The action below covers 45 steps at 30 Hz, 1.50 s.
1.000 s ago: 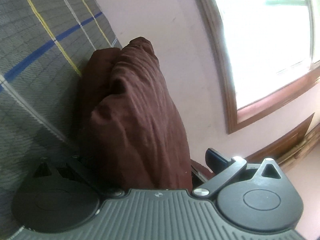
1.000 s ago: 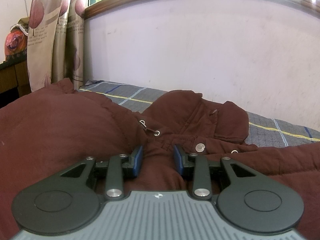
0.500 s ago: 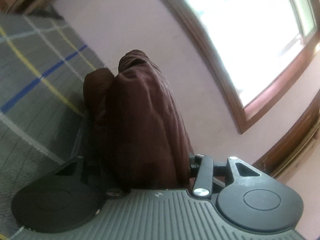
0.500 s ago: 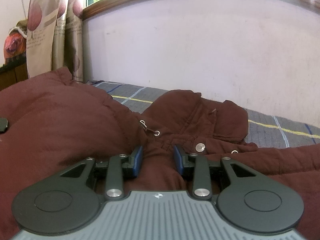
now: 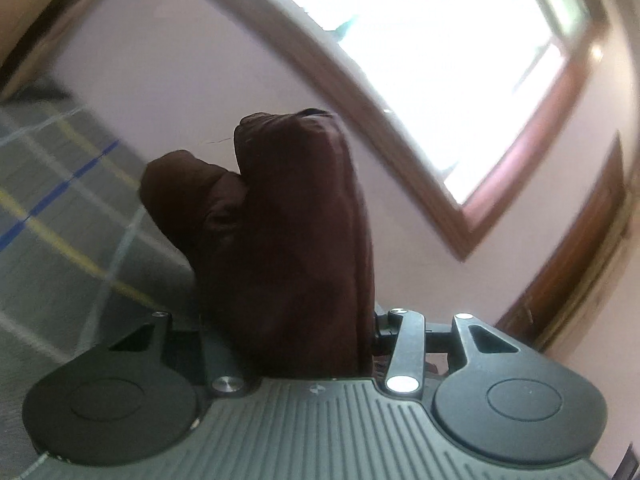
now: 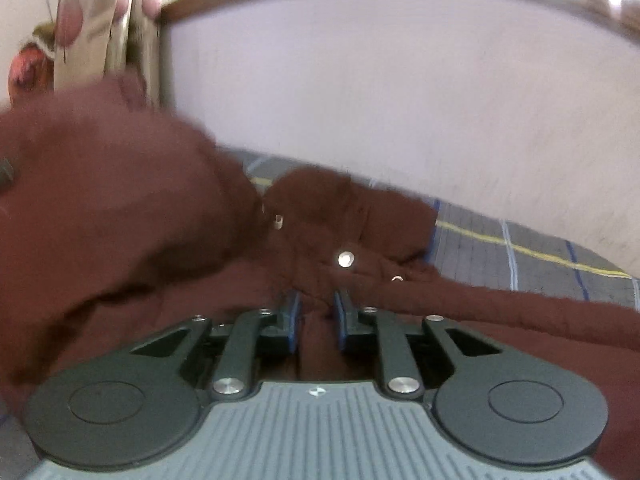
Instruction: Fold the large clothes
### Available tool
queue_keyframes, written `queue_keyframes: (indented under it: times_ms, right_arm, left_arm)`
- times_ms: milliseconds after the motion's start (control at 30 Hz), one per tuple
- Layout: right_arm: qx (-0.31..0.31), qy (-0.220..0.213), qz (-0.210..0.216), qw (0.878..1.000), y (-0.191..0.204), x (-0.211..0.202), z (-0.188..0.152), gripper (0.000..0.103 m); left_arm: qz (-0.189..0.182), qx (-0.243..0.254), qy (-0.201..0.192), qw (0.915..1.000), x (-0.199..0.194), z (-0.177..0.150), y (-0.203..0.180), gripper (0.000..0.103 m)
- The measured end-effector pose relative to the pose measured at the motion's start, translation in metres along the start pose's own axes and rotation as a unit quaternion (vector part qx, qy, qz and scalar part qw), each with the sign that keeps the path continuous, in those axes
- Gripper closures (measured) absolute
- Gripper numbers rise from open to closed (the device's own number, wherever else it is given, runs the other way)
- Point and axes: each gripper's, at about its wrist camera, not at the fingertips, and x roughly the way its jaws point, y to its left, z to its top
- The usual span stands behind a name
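Note:
A dark maroon jacket (image 6: pixel 120 216) with metal snaps lies on a grey plaid bed sheet (image 6: pixel 520 248). My left gripper (image 5: pixel 292 320) is shut on a thick bunched fold of the jacket (image 5: pixel 288 216) and holds it up off the sheet; the fabric hides its fingertips. My right gripper (image 6: pixel 316 316) is shut on a ridge of jacket fabric near the collar, its blue pads (image 6: pixel 294 320) pressing the cloth from both sides. A lifted part of the jacket rises at the left of the right wrist view.
A pale wall (image 6: pixel 400 100) runs behind the bed. A wood-framed window (image 5: pixel 440 60) is above it. A patterned curtain (image 6: pixel 96 20) hangs at the left. The plaid sheet also shows in the left wrist view (image 5: pixel 60 200).
My left gripper has closed on the jacket fold and lifted and swung it, so more wall and window show. In the right wrist view the jacket's left part has risen toward the middle.

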Motion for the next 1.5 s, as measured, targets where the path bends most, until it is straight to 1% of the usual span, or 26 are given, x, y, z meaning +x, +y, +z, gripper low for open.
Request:
queue_keyframes:
  times_ms: [133,200,300,400,433,467,600,700,767,800,833,867,933,967,1000,1067,1133,1200,1233,1300,1333,1367,1400,1433,1467,1500]
  right_arm:
    - [0.046,0.013,0.022,0.999,-0.006,0.020,-0.001,0.089]
    - [0.082,0.021,0.041,0.996,-0.018,0.023,-0.001,0.089]
    - [0.161,0.021,0.093,0.982,-0.048,0.022,-0.006,0.089]
    - [0.248,0.018,0.144,0.958,-0.081,0.012,-0.013,0.090]
    - [0.273,0.006,0.153,0.950,-0.091,0.002,-0.017,0.089]
    - [0.288,-0.004,0.155,0.945,-0.100,-0.008,-0.019,0.089]
    - [0.323,-0.053,0.143,0.934,-0.141,-0.073,-0.044,0.089]
    - [0.360,-0.087,0.126,0.920,-0.178,-0.121,-0.070,0.078]
    - [0.394,-0.113,0.112,0.905,-0.203,-0.155,-0.088,0.067]
    - [0.411,-0.125,0.107,0.897,-0.213,-0.172,-0.099,0.065]
    - [0.422,-0.133,0.103,0.891,-0.219,-0.185,-0.106,0.063]
    - [0.427,-0.138,0.096,0.889,-0.223,-0.195,-0.110,0.063]
    - [0.422,-0.157,0.077,0.890,-0.224,-0.218,-0.112,0.062]
    - [0.419,-0.165,0.070,0.890,-0.224,-0.227,-0.110,0.057]
    - [0.411,-0.176,0.064,0.892,-0.223,-0.237,-0.106,0.050]
    - [0.387,-0.200,0.049,0.899,-0.216,-0.252,-0.090,0.019]
    - [0.357,-0.211,0.041,0.909,-0.207,-0.261,-0.070,0.010]
    - [0.313,-0.196,0.053,0.928,-0.193,-0.253,-0.042,0.010]
    - [0.283,-0.174,0.046,0.942,-0.182,-0.244,-0.024,0.011]
    - [0.224,-0.125,0.008,0.966,-0.162,-0.219,0.007,0.011]
    - [0.197,-0.097,0.002,0.976,-0.151,-0.201,0.018,0.021]
    - [0.179,-0.074,0.005,0.981,-0.144,-0.187,0.023,0.058]
    - [0.164,-0.051,-0.006,0.985,-0.139,-0.176,0.025,0.064]
    - [0.140,-0.041,-0.032,0.989,-0.130,-0.171,0.025,0.070]
    - [0.124,-0.044,-0.040,0.991,-0.125,-0.173,0.023,0.077]
    - [0.118,-0.050,-0.046,0.991,-0.124,-0.176,0.020,0.079]
  left_arm:
    - [-0.027,0.063,0.007,0.9976,0.012,-0.005,-0.043,0.056]
    - [-0.051,0.083,0.015,0.9951,0.021,-0.012,-0.063,0.056]
    - [-0.086,0.116,0.028,0.9891,0.041,-0.025,-0.091,0.055]
    - [-0.118,0.148,0.045,0.9808,0.061,-0.043,-0.114,0.055]
    - [-0.127,0.155,0.050,0.9783,0.066,-0.049,-0.120,0.055]
    - [-0.138,0.162,0.057,0.9755,0.073,-0.056,-0.126,0.055]
    - [-0.168,0.182,0.084,0.9653,0.100,-0.085,-0.143,0.054]
    - [-0.184,0.203,0.106,0.9559,0.119,-0.110,-0.154,0.054]
    - [-0.190,0.216,0.120,0.9503,0.131,-0.126,-0.159,0.054]
    - [-0.192,0.220,0.126,0.9482,0.138,-0.132,-0.160,0.054]
    - [-0.195,0.225,0.132,0.9453,0.142,-0.139,-0.163,0.054]
    - [-0.197,0.228,0.135,0.9438,0.148,-0.143,-0.165,0.054]
    - [-0.198,0.224,0.142,0.9436,0.154,-0.151,-0.167,0.054]
    - [-0.199,0.221,0.147,0.9433,0.156,-0.155,-0.167,0.054]
    - [-0.198,0.222,0.152,0.9425,0.161,-0.157,-0.166,0.054]
    - [-0.195,0.230,0.155,0.9408,0.166,-0.161,-0.170,0.054]
    - [-0.193,0.235,0.158,0.9394,0.168,-0.163,-0.172,0.054]
    - [-0.192,0.236,0.160,0.9390,0.172,-0.163,-0.175,0.052]
    - [-0.191,0.239,0.161,0.9384,0.174,-0.164,-0.176,0.050]
    - [-0.188,0.247,0.161,0.9366,0.174,-0.167,-0.179,0.048]
    - [-0.186,0.250,0.162,0.9364,0.175,-0.167,-0.179,0.046]
    - [-0.182,0.251,0.160,0.9372,0.173,-0.163,-0.177,0.044]
    - [-0.181,0.254,0.159,0.9367,0.174,-0.165,-0.182,0.042]
    - [-0.180,0.259,0.158,0.9356,0.172,-0.164,-0.184,0.040]
    - [-0.182,0.261,0.158,0.9346,0.165,-0.159,-0.187,0.039]
    - [-0.187,0.258,0.158,0.9347,0.160,-0.156,-0.188,0.030]
